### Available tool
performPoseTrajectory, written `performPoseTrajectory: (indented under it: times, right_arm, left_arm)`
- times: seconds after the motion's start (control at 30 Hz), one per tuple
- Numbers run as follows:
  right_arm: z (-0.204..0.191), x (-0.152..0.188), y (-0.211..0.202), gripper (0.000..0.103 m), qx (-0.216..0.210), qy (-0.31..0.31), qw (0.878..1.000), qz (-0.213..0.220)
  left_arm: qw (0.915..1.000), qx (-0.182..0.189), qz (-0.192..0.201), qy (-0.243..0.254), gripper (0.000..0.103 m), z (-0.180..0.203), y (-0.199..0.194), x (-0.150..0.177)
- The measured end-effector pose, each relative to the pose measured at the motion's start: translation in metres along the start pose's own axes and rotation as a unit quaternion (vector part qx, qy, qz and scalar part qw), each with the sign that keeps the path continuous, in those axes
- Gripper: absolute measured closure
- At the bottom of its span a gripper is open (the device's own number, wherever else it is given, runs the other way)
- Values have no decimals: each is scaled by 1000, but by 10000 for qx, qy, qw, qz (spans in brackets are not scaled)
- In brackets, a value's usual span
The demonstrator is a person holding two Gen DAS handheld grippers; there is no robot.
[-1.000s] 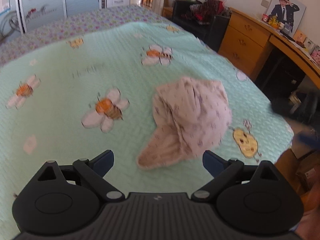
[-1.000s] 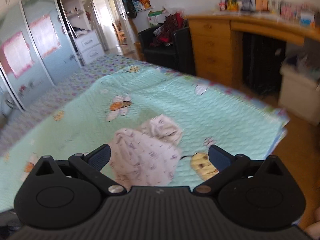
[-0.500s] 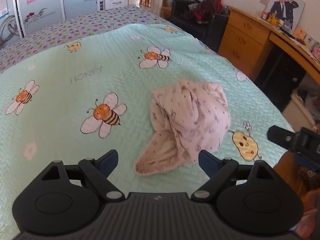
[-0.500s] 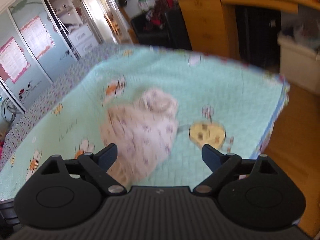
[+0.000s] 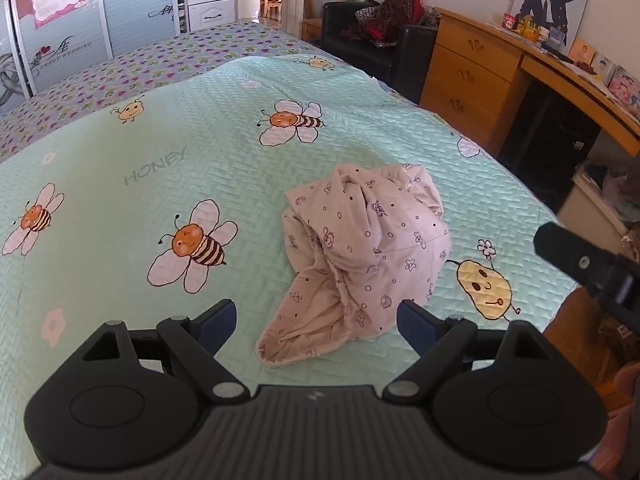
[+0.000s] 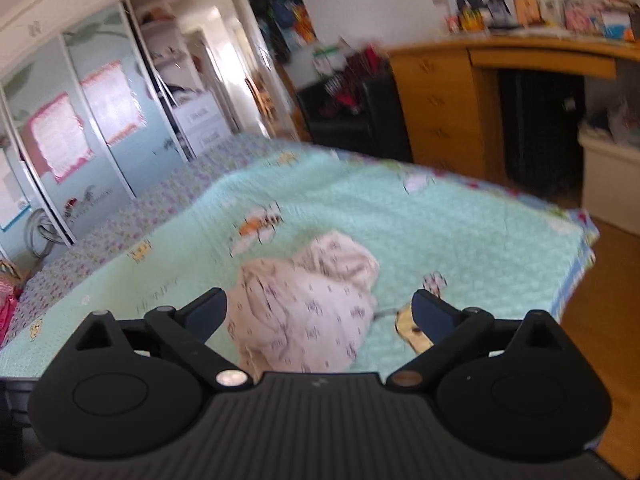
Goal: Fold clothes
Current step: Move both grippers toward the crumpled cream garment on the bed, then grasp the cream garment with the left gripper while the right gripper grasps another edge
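A crumpled pale pink garment (image 5: 360, 256) with small dark prints lies in a heap on the mint bee-print bedspread (image 5: 168, 152), near the bed's near right corner. My left gripper (image 5: 316, 320) hovers open just short of the garment's near edge, nothing between its fingers. In the left wrist view the right gripper's black tip (image 5: 580, 260) pokes in at the right edge, beyond the bed corner. The right wrist view is blurred: the same garment (image 6: 308, 304) sits on the bedspread (image 6: 460, 220) ahead of my open right gripper (image 6: 320, 312), which holds nothing.
A wooden desk with drawers (image 5: 476, 72) runs along the right wall, with a black chair piled with clothes (image 5: 376, 40) beside it. Wardrobe doors (image 5: 60, 20) stand behind the bed. A pale bin (image 6: 608, 176) and wooden floor (image 6: 600, 320) lie right of the bed.
The right gripper's tip has come into the left wrist view at the right edge. The right wrist view swung up and down over the bed. The garment has not moved.
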State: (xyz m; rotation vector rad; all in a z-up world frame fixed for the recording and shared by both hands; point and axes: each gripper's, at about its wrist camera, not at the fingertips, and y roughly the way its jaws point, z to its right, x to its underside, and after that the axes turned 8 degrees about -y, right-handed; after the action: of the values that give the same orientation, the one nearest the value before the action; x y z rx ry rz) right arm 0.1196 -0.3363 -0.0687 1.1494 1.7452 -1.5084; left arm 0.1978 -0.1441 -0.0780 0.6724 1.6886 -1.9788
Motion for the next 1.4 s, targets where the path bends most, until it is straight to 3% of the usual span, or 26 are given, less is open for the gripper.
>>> performPoseTrajectory:
  times: [0.27,0.57,1.13,1.4]
  right_arm:
    - [7,-1,54,4,139,-316,9989,-316]
    - [11,9,106,4,218,-609,9959,-630]
    - [-4,0,96,4,276,-658,9945,-772]
    - [-25,1,105,4,169,-875,9917,-925]
  left_arm:
    - [9992,-307,-181,169,12,8,52,-8]
    - [9982,-406,-418,133,12,3,97,-18]
    - [9985,-455,-170,258,12,-8,68,-14]
    - [9987,-394,-241,192,12,-17,77,-19]
